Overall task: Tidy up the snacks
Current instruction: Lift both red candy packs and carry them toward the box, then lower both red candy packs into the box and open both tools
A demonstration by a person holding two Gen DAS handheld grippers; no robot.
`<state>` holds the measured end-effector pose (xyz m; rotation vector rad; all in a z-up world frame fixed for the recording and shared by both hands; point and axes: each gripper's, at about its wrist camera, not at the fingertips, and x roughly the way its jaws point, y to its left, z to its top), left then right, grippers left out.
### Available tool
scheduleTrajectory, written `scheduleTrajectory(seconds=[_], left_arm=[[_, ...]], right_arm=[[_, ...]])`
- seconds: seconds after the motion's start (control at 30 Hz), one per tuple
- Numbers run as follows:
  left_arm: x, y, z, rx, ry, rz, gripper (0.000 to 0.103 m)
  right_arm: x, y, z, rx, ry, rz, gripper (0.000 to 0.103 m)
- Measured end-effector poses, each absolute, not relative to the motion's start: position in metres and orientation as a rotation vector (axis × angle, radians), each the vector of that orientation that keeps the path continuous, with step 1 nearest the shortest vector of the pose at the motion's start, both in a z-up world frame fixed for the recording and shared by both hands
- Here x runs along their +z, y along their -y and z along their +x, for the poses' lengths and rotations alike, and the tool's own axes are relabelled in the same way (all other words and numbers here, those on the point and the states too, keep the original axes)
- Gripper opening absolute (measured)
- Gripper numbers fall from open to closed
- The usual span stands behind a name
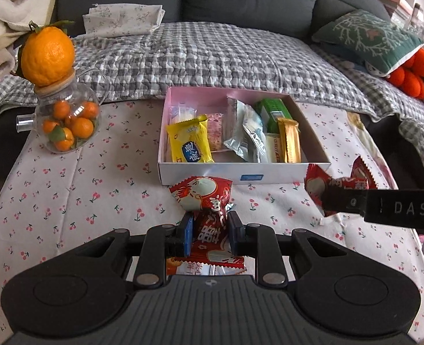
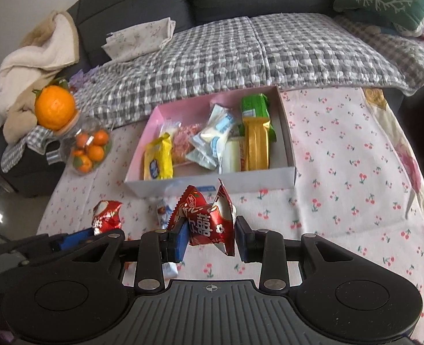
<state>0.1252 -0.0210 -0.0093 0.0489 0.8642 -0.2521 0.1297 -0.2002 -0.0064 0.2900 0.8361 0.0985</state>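
Snacks already filled the shallow box (image 1: pixel 242 171) on the cherry-print cloth (image 1: pixel 68 189), among them a yellow packet (image 1: pixel 189 143) and a gold bar (image 1: pixel 290 141). Both grippers were clamped on red wrappers in front of it: the left gripper (image 1: pixel 210 234) pinched one red packet (image 1: pixel 203 195), and the right gripper (image 2: pixel 212 240) squeezed another red packet (image 2: pixel 209 218).

Box (image 1: pixel 240 174) on table cloth (image 1: pixel 68 201), snacks inside; jar (image 1: pixel 68 123) left of box, fruit (image 1: pixel 47 54) atop; sofa (image 1: pixel 240 0) behind.
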Motion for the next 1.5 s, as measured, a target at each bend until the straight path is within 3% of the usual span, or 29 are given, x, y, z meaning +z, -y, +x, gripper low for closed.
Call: scheduleTrajectory(seconds=[0.37,0.8,1.5], left_arm=[[-0.012,0.031,0.163,-0.208,-0.884,0.040,0.022],[-0.005,0.040,0.218,-0.180,-0.871,-0.010,0.022],[-0.027,0.068,0.256,-0.178,-0.833,-0.014,0.022]], right_arm=[[-0.009,0.207,0.157,0.069,-0.832,0.302,0.033],[-0.004,0.242,0.210,0.048,-0.874,0.511,0.034],[-0.056,0.245,0.260,-0.016,-0.927,0.595,0.034]])
